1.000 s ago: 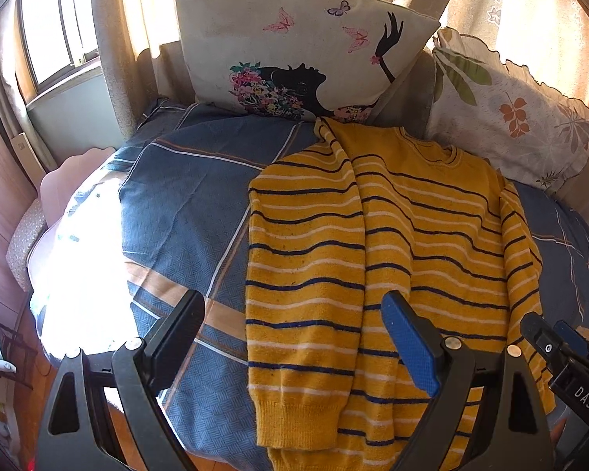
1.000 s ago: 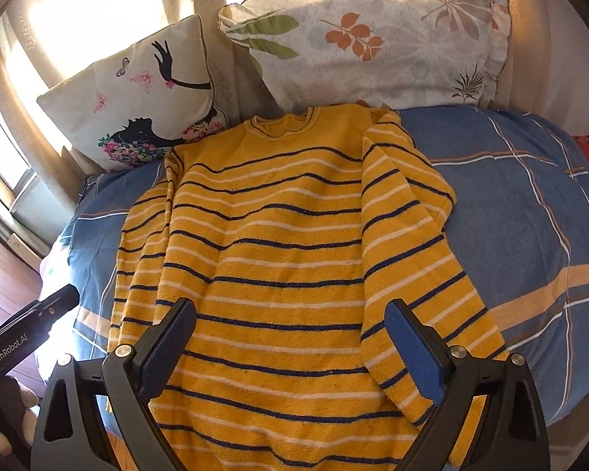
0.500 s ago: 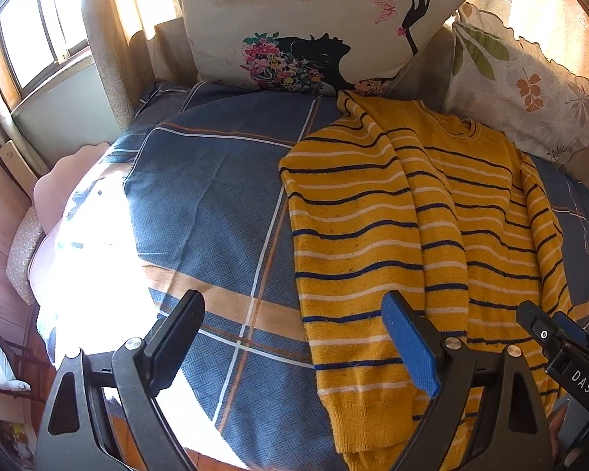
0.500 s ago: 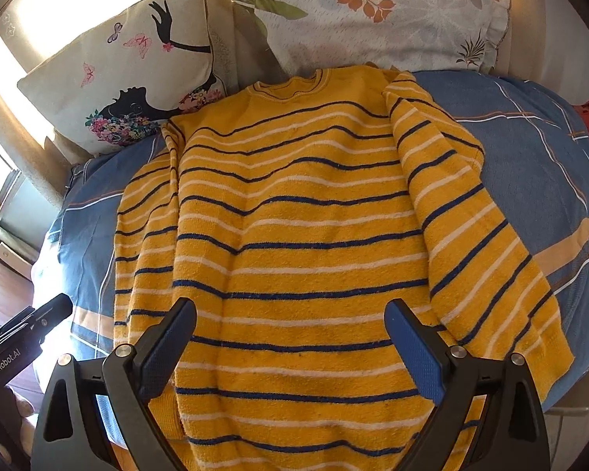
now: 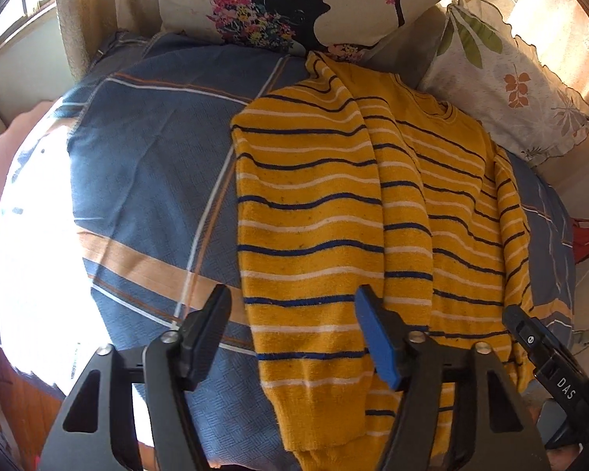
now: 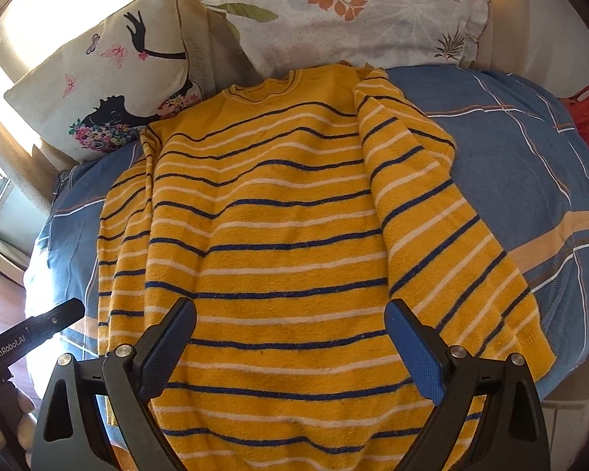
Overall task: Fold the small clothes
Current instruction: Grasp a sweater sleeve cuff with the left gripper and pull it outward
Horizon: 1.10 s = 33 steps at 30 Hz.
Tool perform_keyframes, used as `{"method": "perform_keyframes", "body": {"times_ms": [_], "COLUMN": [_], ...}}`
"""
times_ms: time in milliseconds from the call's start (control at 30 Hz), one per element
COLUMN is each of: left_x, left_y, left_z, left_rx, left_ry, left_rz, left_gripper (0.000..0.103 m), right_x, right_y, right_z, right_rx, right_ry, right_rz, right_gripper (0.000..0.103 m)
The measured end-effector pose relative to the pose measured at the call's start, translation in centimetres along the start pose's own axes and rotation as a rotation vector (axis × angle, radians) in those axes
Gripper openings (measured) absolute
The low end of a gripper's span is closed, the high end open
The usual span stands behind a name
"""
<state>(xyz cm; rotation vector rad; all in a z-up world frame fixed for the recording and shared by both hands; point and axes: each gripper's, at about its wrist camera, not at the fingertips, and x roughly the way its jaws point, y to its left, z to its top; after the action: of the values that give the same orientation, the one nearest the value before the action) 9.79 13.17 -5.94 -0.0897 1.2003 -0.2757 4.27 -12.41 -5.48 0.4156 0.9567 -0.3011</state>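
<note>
Fingers of the left gripper [image 5: 292, 337], just narrowed, and right gripper [image 6: 290, 349] are held apart above the striped sweater [image 6: 278, 243]; its hem is cut off.

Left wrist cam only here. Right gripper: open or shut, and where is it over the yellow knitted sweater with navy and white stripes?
Observer: Right gripper is open and empty, poised over the lower body of the yellow striped sweater.
Operator: Far sleeve folded in yet?
Observer: No. That sleeve lies splayed diagonally outward on the blue checked bedspread.
Operator: Its cuff?
Observer: Cuff lies flat near the bed's edge, to the side of the gripper.
</note>
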Motion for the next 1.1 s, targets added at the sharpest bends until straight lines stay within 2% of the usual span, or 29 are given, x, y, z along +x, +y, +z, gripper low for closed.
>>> {"method": "perform_keyframes", "body": {"times_ms": [100,167,233,333,367,400,433,500,567,700,867,900,1000,1100], "left_x": [1.0,1.4,2.1,4.4,5.4,6.0,6.0,5.2,4.2,1.7,0.1,-0.2,-1.0,-2.5], "left_y": [-0.5,-1.6,-2.9,-4.2,-4.4,-4.2,-4.1,-3.3,-1.6,4.2,10.8,12.1,14.4,14.2], "left_z": [-0.1,-0.2,-0.3,-0.6,-0.7,-0.8,-0.8,-0.4,0.2,1.5,2.1,2.1,2.0,2.3], "left_rx": [-0.028,0.012,0.072,0.16,0.175,0.176,0.168,0.129,0.082,-0.054,-0.146,-0.175,-0.25,-0.231], "left_ry": [0.027,0.022,0.004,0.027,0.05,0.073,0.068,0.058,0.032,-0.026,-0.063,-0.059,-0.059,-0.1], "left_rz": [-0.069,-0.075,-0.03,0.046,0.052,0.049,0.058,0.032,0.067,0.161,0.362,0.374,0.321,0.303], "left_gripper": [0.058,0.058,0.059,0.057,0.048,0.014,0.009,0.007,0.006,0.006,0.007,0.008,0.009,0.009], "right_x": [-0.1,-0.2,-0.3,-0.4,-0.4,-0.4,-0.4,-0.3,-0.1,0.5,1.7,2.0,2.2,0.8], "right_y": [-1.5,-2.3,-3.0,-3.8,-3.9,-4.1,-4.2,-4.3,-4.1,-3.2,-1.9,-1.7,-1.4,-3.0], "right_z": [0.0,0.0,0.1,0.2,0.3,0.4,0.5,0.7,1.1,1.5,1.7,1.7,1.9,3.0], "right_rx": [0.015,0.021,0.024,0.027,0.028,0.029,0.03,0.03,0.029,0.01,-0.003,-0.003,-0.007,0.01], "right_ry": [0.007,0.012,0.017,0.02,0.02,0.02,0.02,0.019,0.02,0.025,0.051,0.059,0.064,-0.009], "right_rz": [-0.008,-0.011,-0.012,-0.015,-0.016,-0.018,-0.02,-0.023,-0.021,-0.014,-0.004,-0.003,-0.003,-0.029], "right_gripper": [0.099,0.099,0.099,0.099,0.099,0.099,0.099,0.099,0.099,0.099,0.099,0.099,0.098,0.097]}}
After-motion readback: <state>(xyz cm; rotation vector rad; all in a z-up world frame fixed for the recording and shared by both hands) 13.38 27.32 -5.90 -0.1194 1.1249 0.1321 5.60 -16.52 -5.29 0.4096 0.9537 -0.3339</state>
